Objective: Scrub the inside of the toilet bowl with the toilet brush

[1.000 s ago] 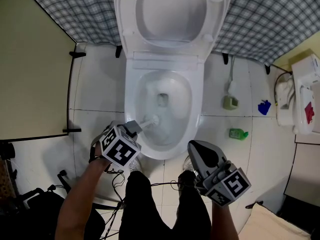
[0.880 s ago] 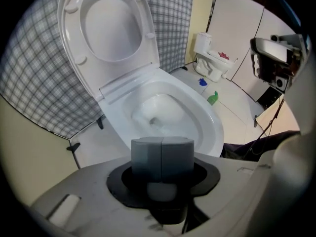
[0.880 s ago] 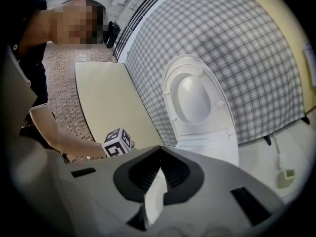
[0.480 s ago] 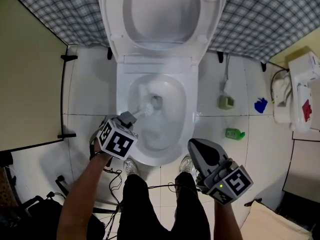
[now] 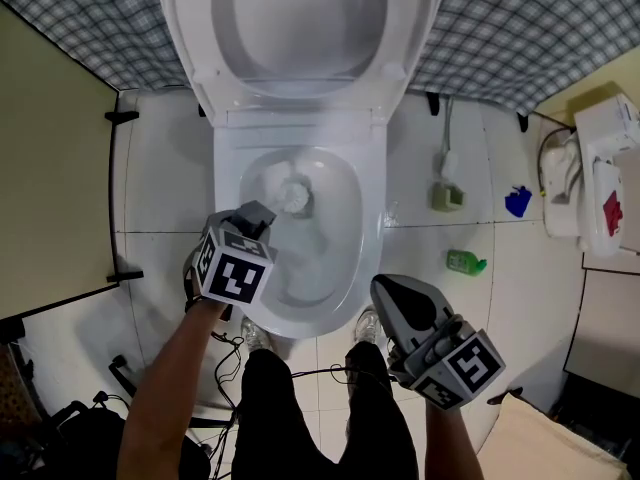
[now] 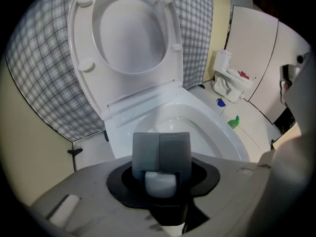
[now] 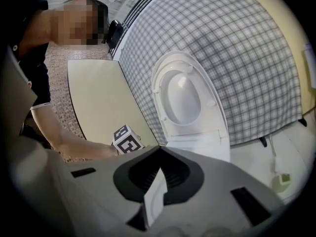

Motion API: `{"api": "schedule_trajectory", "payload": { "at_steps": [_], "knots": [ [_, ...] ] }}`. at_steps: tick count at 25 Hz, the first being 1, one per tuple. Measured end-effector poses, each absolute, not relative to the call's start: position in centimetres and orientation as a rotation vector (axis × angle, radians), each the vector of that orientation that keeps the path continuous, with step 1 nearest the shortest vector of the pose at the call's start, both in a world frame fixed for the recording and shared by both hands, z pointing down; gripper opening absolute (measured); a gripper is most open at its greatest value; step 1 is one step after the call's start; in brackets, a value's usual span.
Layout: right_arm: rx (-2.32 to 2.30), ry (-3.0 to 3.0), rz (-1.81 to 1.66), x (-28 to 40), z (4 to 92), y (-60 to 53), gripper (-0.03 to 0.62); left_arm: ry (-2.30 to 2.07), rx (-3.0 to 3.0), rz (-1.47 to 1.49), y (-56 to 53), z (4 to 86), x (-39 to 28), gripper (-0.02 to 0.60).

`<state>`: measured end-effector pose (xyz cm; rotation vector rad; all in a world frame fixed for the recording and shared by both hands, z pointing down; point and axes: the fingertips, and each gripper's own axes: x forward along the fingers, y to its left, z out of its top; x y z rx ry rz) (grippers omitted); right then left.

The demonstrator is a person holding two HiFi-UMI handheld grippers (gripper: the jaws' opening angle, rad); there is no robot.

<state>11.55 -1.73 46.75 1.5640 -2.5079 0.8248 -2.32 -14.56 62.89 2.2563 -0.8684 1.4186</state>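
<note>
White bristles of the brush (image 5: 293, 196) sit low inside the bowl (image 5: 372, 230), close to the drain. The handle slants up to the left hand-held gripper (image 5: 255, 218), whose grey jaws are clamped on it. The right hand-held gripper (image 5: 392, 293) hangs over the floor (image 5: 480, 218) by the bowl's near rim, jaws pressed together on nothing.

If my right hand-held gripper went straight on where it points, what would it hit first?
Likely the near rim of the toilet bowl, just ahead of the right hand-held gripper; depth is unclear.
</note>
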Motion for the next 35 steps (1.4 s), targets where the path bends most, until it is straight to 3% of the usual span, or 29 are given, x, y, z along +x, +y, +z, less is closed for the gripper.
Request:
{"api": "schedule_trajectory", "payload": {
  "at_steps": [7,14,23,35],
  "knots": [
    [1.572,-2.497,0.845,12.5,47.5,-1.9,0.000,-0.791,2.349,1.318,-14.8,62.4,2.0,0.170],
    [1.591,-2.485,0.860,13.2,47.8,-1.8,0.000,-0.651,2.407,1.409,-12.6,63.1,3.2,0.170],
    [1.573,-2.505,0.876,12.1,48.1,-1.8,0.000,-0.338,2.460,1.620,-7.1,64.2,0.8,0.169],
    [1.549,-2.504,0.885,11.3,48.5,-2.6,0.000,-0.595,2.331,1.681,-11.0,65.8,-2.5,0.167]
  ]
}}
